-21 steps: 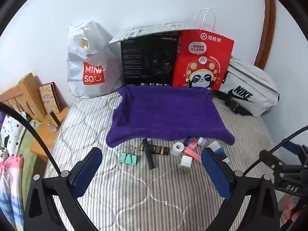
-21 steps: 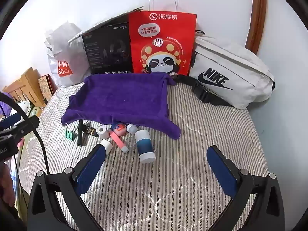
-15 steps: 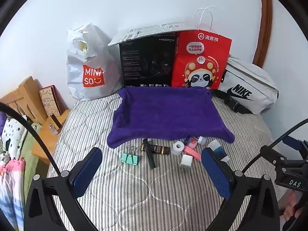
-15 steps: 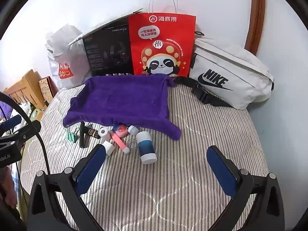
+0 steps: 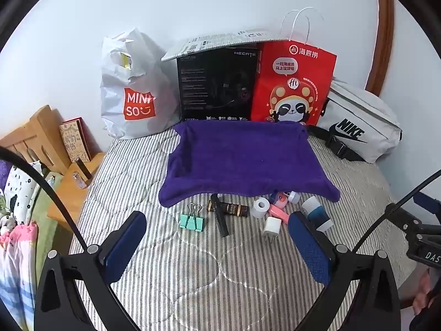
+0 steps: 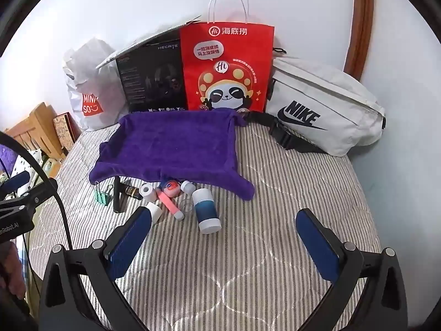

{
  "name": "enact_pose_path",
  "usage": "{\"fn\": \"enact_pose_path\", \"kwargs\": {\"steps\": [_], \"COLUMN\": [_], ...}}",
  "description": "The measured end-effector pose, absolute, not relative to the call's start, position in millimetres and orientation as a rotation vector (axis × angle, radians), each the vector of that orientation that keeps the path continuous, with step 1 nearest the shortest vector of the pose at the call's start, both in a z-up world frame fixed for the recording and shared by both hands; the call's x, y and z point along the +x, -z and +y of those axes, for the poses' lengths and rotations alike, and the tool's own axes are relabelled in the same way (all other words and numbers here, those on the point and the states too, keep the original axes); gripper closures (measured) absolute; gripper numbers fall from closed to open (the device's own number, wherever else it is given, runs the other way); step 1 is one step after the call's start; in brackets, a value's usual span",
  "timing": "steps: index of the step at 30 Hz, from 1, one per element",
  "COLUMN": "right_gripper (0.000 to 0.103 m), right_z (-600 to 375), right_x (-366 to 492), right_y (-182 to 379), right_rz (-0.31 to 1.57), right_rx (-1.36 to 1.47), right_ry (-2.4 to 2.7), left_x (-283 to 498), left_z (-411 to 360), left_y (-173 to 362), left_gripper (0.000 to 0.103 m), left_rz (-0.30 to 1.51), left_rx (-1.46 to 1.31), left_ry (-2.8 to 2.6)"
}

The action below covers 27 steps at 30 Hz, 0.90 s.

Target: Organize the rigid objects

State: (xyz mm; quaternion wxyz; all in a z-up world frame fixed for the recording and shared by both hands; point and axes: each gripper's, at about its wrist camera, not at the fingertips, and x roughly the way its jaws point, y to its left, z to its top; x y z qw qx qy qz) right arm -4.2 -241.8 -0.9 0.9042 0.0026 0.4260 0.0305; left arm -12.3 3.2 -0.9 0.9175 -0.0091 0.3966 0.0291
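The purple towel (image 6: 168,149) hides part of the red tin (image 6: 171,187); beyond the wide-open, empty right gripper (image 6: 223,237), the blue-banded bottle (image 6: 206,211) lies pointing away; left gripper (image 5: 217,237) likewise open, empty.

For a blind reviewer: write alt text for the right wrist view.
The open right gripper hovers over a striped bed, holding nothing. Ahead, small items, including a blue-and-white bottle and a pink tube, lie beside a purple towel.

Left gripper (image 5: 217,237): black frame arms, silver screws, fingers (image 5: 308,248) faced with textured dark-blue pads, thin black cable arcing beside it. Right gripper (image 6: 223,237): same black frame, blue-padded fingers (image 6: 129,240), silver screws, black cable.
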Motion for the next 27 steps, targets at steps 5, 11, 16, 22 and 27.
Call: {"fn": "enact_pose_path", "kwargs": {"steps": [5,11,16,22,27], "right_gripper": [0.000,0.000,0.000,0.000,0.000], "right_z": [-244.8,-246.5,-245.9,-245.4,-243.8], "right_x": [-5.8,-4.7,-6.4,-7.7,-7.8], "right_y": [-0.8,-0.2,-0.9,-1.4,-1.7], "right_rz": [0.875,0.879,0.873,0.871,0.873], "right_rx": [0.014,0.014,0.013,0.010,0.008], "right_ry": [-0.056,-0.052,-0.052,-0.057,-0.057], "left_x": [-8.9,-7.5,-7.1,-6.8,-6.2], "left_z": [0.3,0.2,0.7,1.1,2.7], "left_y": [-0.6,-1.3,-1.1,-0.5,-0.5], "left_gripper": [0.000,0.000,0.000,0.000,0.000], "left_rz": [0.827,0.827,0.832,0.838,0.842], "left_rx": [0.000,0.005,0.008,0.014,0.015], "left_ry": [-0.055,-0.058,-0.063,-0.065,-0.069]}}
